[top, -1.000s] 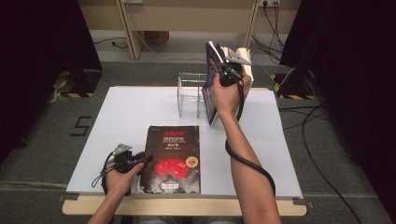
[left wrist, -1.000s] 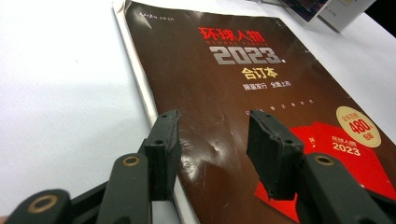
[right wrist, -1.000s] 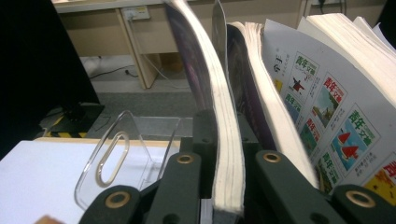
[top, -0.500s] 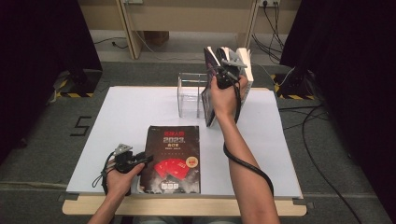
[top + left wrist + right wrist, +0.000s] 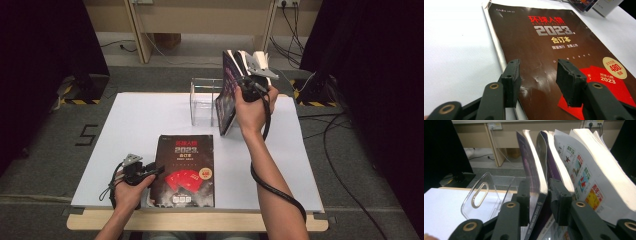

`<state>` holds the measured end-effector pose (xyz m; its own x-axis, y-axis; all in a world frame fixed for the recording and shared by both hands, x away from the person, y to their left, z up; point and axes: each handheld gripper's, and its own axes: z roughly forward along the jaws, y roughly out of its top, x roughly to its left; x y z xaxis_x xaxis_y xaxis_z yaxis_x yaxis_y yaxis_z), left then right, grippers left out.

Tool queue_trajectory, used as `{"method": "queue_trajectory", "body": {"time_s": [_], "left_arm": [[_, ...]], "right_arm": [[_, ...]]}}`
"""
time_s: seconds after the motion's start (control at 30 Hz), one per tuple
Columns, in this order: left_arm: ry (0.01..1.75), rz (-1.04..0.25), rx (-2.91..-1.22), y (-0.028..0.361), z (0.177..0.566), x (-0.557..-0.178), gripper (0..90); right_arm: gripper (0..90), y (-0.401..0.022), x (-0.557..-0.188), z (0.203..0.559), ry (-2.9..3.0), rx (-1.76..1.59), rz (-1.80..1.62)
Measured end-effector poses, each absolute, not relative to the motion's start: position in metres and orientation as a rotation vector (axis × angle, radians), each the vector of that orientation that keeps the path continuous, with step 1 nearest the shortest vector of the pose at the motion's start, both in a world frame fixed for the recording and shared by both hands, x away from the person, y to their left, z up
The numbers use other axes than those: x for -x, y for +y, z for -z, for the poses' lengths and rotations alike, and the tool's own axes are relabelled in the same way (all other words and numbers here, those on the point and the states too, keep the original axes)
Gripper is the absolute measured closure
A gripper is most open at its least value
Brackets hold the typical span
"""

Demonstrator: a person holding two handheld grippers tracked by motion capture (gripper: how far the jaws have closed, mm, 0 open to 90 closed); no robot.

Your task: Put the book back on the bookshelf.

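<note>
A dark brown book [image 5: 185,170] with a red design and "2023" on its cover [image 5: 549,50] lies flat at the table's front. My left gripper [image 5: 157,171] rests at its left edge, open [image 5: 539,75], its jaws over the cover near the spine. At the back, several books stand upright [image 5: 225,100] beside a clear stand [image 5: 202,102]. My right gripper [image 5: 239,75] is at their top. Its jaws have just been opening and now straddle a purple-covered book [image 5: 529,170] without pressing on it [image 5: 540,202].
The white table top [image 5: 140,120] has bare room at the left and right. The clear acrylic stand [image 5: 484,195] sits left of the upright books. More magazines with white pages [image 5: 584,177] lean to the right of the purple one. Cables run on the floor beyond.
The right hand has shifted slightly right and nearer beside the upright books, and its jaws have parted around the purple book. The left hand and the flat book have stayed put.
</note>
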<state>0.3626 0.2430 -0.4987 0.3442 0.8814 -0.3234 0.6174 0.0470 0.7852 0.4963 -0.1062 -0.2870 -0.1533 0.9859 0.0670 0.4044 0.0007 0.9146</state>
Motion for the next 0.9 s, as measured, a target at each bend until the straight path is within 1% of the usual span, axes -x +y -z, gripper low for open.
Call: {"method": "queue_trajectory", "body": {"time_s": [0.3, 0.9], "left_arm": [[1.369, -0.349, -1.656, 0.243, 0.499, -0.363, 53.0], [1.366, -0.357, -1.649, 0.243, 0.498, -0.363, 52.6]], "right_arm": [[70.0, -0.111, -0.483, 0.283, 1.618, -1.423, -1.150], [68.9, -0.117, -0.469, 0.301, 1.642, -1.449, -1.144]]}}
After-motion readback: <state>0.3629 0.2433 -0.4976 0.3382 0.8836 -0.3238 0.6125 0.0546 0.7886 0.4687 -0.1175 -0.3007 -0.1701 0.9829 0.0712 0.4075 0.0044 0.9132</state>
